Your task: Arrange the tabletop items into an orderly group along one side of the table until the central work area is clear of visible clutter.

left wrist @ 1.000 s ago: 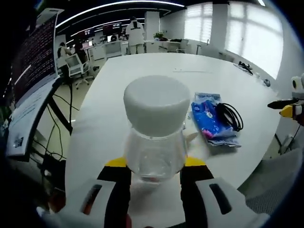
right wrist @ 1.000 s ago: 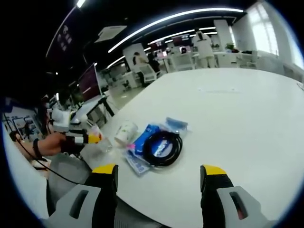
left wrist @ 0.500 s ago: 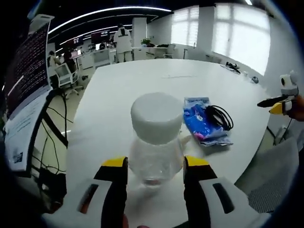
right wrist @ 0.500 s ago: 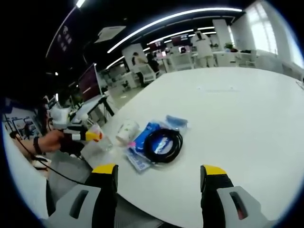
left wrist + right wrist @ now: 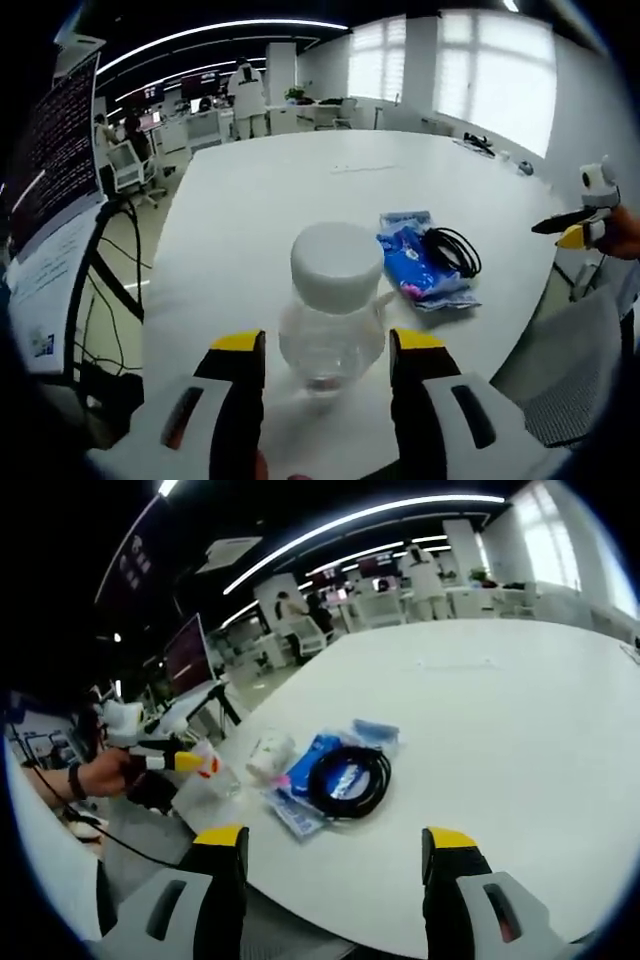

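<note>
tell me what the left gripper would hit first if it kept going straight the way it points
The clear jar with the white lid. It stands on the white table right between the open jaws of the left gripper, so any forward push would likely meet its clear body at once. Whether the jaws touch it is unclear.

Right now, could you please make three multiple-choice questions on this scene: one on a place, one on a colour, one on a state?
1. Where does the black cable lie?
A. on the blue packet
B. inside the jar
C. on the floor

2. What colour is the jar's cap?
A. red
B. white
C. green

3. How is the right gripper?
A. shut on the jar
B. shut on the cable
C. open

Answers: 1 A, the coil rests upon the blue packet. 2 B, the cap is plain white. 3 C, its jaws stand apart, nothing between.
</note>
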### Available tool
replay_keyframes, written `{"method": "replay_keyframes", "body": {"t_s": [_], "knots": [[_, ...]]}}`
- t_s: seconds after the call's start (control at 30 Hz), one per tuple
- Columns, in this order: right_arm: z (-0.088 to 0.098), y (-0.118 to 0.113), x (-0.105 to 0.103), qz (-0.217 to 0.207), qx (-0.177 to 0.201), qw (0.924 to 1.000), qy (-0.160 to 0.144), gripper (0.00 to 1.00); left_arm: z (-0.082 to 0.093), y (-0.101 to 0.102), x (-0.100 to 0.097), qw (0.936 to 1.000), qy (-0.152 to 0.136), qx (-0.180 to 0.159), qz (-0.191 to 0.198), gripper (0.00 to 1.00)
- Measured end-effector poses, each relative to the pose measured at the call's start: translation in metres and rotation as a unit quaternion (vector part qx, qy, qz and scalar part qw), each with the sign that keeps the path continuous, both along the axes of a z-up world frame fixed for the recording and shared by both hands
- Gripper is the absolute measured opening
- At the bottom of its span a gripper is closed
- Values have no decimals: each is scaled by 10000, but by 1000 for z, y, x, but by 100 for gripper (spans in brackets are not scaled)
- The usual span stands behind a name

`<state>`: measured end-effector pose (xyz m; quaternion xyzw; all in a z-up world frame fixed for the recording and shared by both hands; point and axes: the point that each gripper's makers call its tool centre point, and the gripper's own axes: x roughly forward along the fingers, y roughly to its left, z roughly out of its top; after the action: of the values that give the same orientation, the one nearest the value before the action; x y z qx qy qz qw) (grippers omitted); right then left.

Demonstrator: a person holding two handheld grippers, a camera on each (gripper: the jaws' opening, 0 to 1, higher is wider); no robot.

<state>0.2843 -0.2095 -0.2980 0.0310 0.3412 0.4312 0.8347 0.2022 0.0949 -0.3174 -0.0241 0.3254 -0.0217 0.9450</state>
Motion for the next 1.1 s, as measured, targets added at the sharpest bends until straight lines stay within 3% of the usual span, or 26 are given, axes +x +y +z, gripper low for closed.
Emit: {"method": "replay_keyframes", "body": {"t_s": [0.17, 0.3, 0.37, 0.47, 0.57, 0.73, 0.87, 0.93, 1.1], "knots": [[-2, -1, -1, -41, -5, 10000, 8, 72, -1, -2, 1, 9998, -5, -20, 183, 47], [-3, -3, -2, -59, -16, 10000, 8, 72, 2, -4, 4, 9999, -45, 81, -65, 40], [-3, -4, -2, -81, -14, 10000, 4, 72, 1, -6, 4, 9999, -29, -76, -110, 39], [-3, -4, -3, -106, -12, 9999, 13, 72, 0, -7, 6, 9992, -50, 4, -406, 39], [-3, -5, -3, -110, -19, 9999, 8, 72, -2, -3, 5, 9992, -44, -19, -406, 39], [-4, -6, -2, -149, -7, 9999, 21, 71, -2, 3, 4, 9995, 81, 88, 305, 39], [-6, -7, -1, -156, -9, 9999, 28, 71, -1, 1, 5, 9953, 32, -72, 968, 39], [-6, -8, -1, -144, -17, 9999, 30, 71, -1, 0, 6, 9941, 16, -6, 1084, 39], [-7, -9, -1, -114, -33, 9999, 49, 72, 0, -3, 6, 9920, -26, -295, 1227, 41]]}}
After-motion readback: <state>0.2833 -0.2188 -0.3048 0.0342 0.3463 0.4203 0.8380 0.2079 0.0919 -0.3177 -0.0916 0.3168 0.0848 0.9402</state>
